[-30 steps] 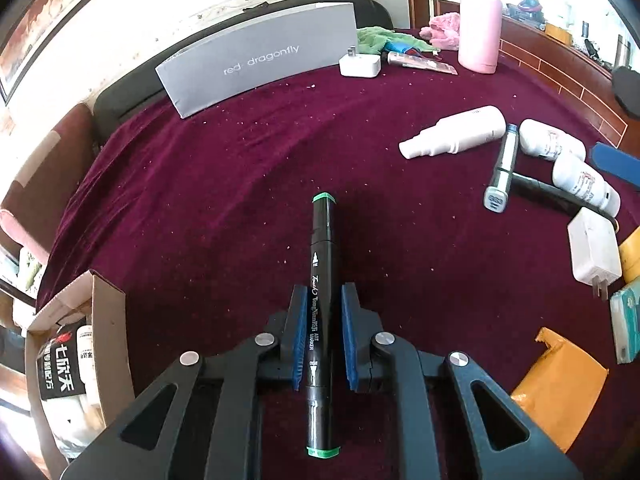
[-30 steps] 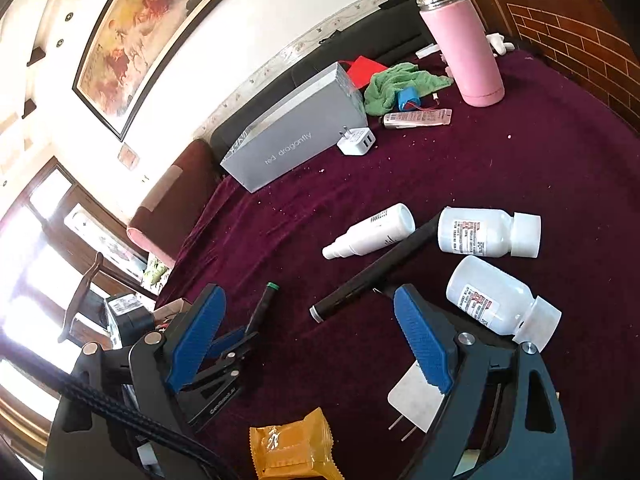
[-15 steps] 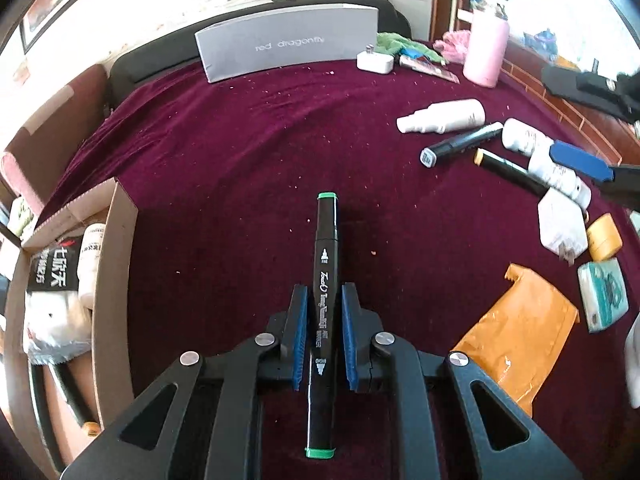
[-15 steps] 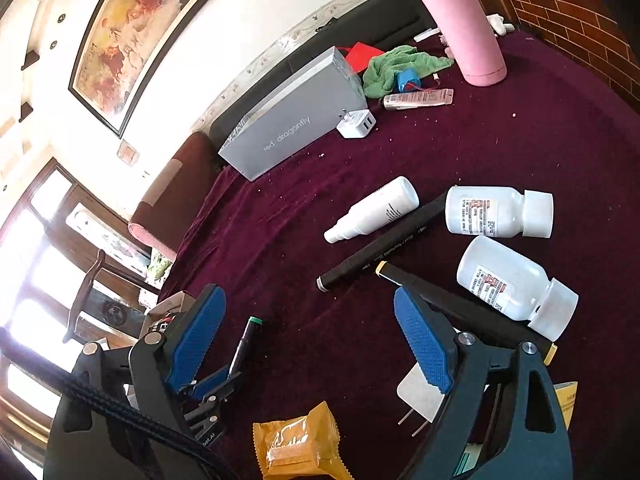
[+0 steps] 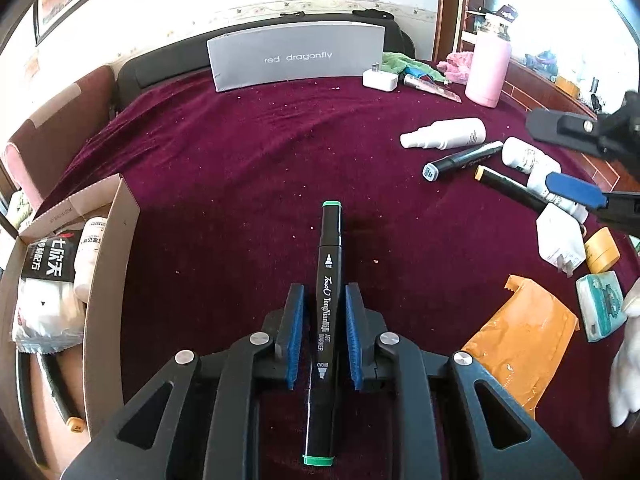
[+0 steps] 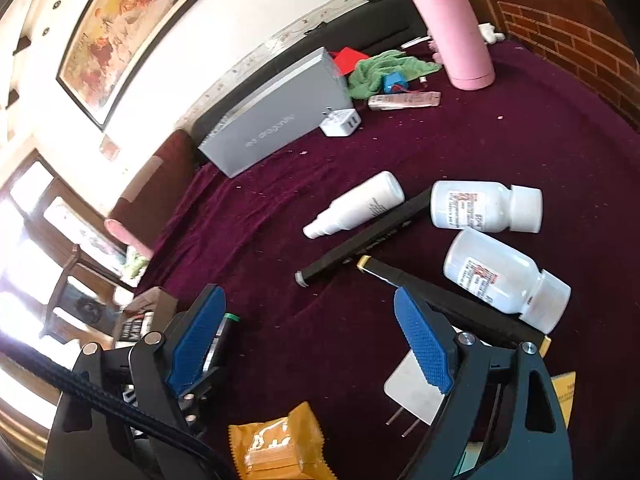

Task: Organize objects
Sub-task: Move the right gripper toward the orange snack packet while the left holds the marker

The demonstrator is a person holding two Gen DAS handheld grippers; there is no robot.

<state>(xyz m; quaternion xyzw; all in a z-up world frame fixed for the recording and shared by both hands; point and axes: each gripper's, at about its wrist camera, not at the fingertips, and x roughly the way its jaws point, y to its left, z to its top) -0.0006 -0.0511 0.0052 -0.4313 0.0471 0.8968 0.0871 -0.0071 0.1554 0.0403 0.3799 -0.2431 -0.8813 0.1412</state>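
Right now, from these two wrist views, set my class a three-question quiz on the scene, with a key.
1. True or false: the pink flask stands upright.
2. The green-capped marker sits between the fingers of: A) the left gripper; B) the right gripper; C) neither.
3. Fill in: ___ white pill bottles lie on the maroon cloth.

Key: 1 true; 2 A; 3 two.

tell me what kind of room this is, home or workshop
Most likely a home living room: a framed painting hangs on the wall, a dark sofa stands behind the velvet-covered table, and household clutter like a pink flask sits on it.
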